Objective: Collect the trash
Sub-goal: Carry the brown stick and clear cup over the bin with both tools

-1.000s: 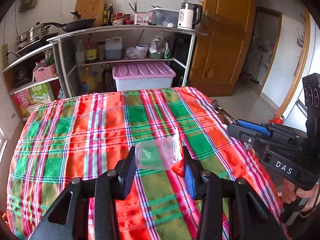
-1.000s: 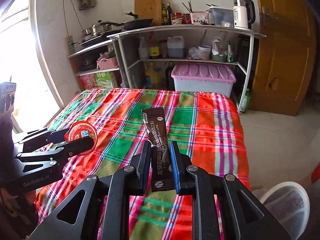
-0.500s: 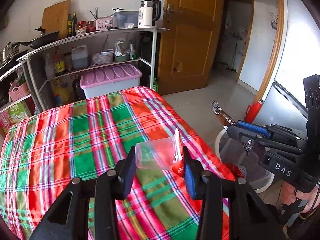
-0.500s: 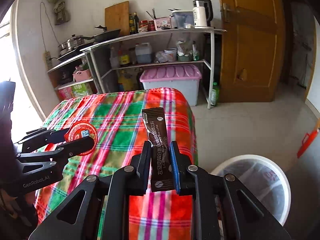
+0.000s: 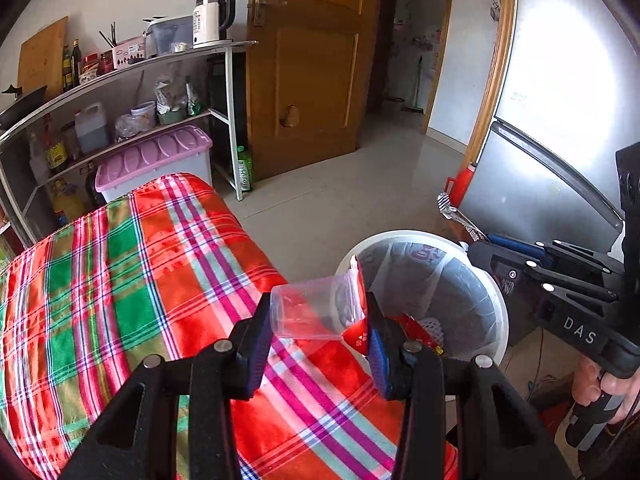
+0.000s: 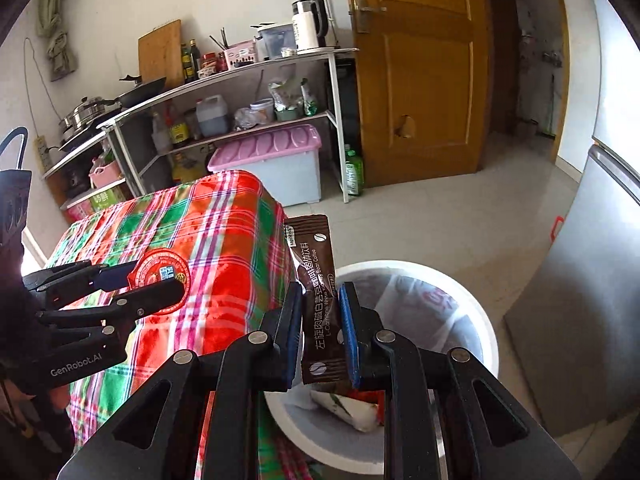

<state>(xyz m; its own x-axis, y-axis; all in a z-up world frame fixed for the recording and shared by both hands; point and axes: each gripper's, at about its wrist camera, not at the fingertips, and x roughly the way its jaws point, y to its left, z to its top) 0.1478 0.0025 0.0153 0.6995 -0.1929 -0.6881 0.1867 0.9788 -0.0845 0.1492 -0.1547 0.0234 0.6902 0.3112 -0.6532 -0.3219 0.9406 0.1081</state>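
My left gripper (image 5: 316, 320) is shut on a clear plastic cup (image 5: 308, 312) lying sideways, its peeled red foil lid (image 5: 358, 300) against the right finger. It hangs over the table's right edge, beside a white lined trash bin (image 5: 400, 236) on the floor. My right gripper (image 6: 320, 312) is shut on an upright brown coffee sachet (image 6: 314, 272), just above the bin's rim (image 6: 404, 266). Some wrappers lie inside the bin. In the right wrist view the left gripper (image 6: 132, 284) shows at the left with the red lid (image 6: 160, 276).
The table wears a red and green plaid cloth (image 5: 120, 280). Behind it stand a metal shelf (image 5: 120, 76) with kitchenware and a pink-lidded storage box (image 5: 156, 156). A wooden door (image 5: 312, 72) is at the back. A grey fridge (image 5: 540, 152) stands right of the bin.
Both grippers have swung right, from over the table's middle to its right edge, and the bin has come into view beneath them. Both grips are unchanged.
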